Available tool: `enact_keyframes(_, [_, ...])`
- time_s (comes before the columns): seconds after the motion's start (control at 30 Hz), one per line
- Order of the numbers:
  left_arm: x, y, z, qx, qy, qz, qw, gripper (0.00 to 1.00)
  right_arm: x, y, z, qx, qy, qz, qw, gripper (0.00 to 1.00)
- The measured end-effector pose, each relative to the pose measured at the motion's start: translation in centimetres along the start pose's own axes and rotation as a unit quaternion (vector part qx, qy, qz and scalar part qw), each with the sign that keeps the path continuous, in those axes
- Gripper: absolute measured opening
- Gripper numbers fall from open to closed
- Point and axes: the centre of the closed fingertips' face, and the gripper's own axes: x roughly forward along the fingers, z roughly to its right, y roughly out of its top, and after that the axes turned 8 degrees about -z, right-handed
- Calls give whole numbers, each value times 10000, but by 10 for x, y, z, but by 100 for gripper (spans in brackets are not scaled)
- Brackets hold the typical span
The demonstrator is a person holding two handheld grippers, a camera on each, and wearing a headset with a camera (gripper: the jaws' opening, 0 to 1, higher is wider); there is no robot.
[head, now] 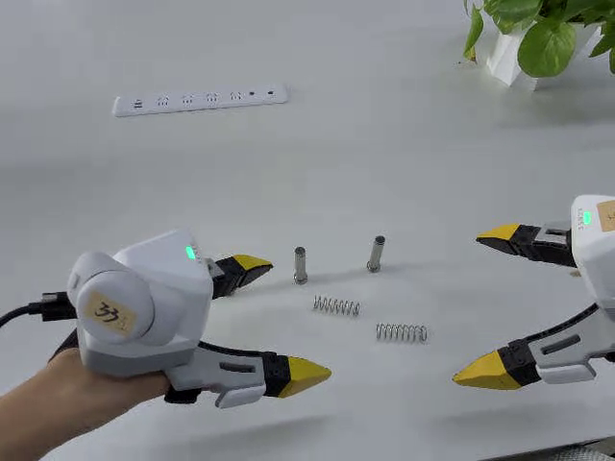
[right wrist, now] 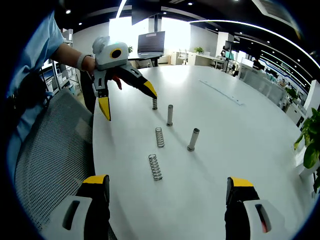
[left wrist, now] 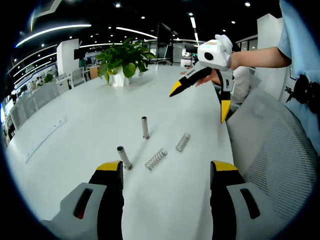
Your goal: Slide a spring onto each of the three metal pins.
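In the head view the right tongs (head: 471, 307) are cut off at the frame's edge, jaws spread wide and holding nothing. The left tongs (head: 293, 317) are equally spread and empty. Between them a steel pin (head: 300, 265) and a second pin (head: 376, 254) stand upright on the pale surface (head: 384, 163), with a spring (head: 336, 305) and another spring (head: 401, 332) lying flat just in front. The left gripper view shows its own jaws wide apart, touching nothing. The right gripper view shows the same of its jaws, plus a small ribbed upright (right wrist: 154, 104) beside the left tongs' tip (too small to tell what it is).
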Motion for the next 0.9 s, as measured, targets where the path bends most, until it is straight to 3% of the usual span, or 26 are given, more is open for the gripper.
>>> enact_keyframes(0.27, [16, 6, -4, 300, -149, -265, 9991, 55, -4, -8, 4, 126, -54, 43, 9999, 96])
enact_keyframes(0.4, [24, 1, -10, 514, -187, -601, 9967, 45, -5, -11, 5, 191, -78, 74, 9998, 95])
enact_keyframes(0.47, [27, 2, -10, 550, -246, -607, 9963, 42, -6, -13, 5, 211, -72, 71, 9997, 94])
enact_keyframes(0.57, [35, -2, -16, 794, -210, -884, 9927, 39, -6, -17, 8, 268, -93, 86, 9996, 94])
enact_keyframes(0.7, [43, -3, -17, 958, -303, -1097, 9889, 36, -6, -21, 9, 330, -107, 87, 9994, 94])
enact_keyframes(0.73, [45, -7, -18, 1118, -340, -1223, 9856, 35, -6, -22, 9, 340, -106, 91, 9993, 94])
enact_keyframes(0.9, [55, -11, -22, 1148, -365, -1464, 9819, 30, -5, -27, 8, 399, -97, 82, 9991, 93])
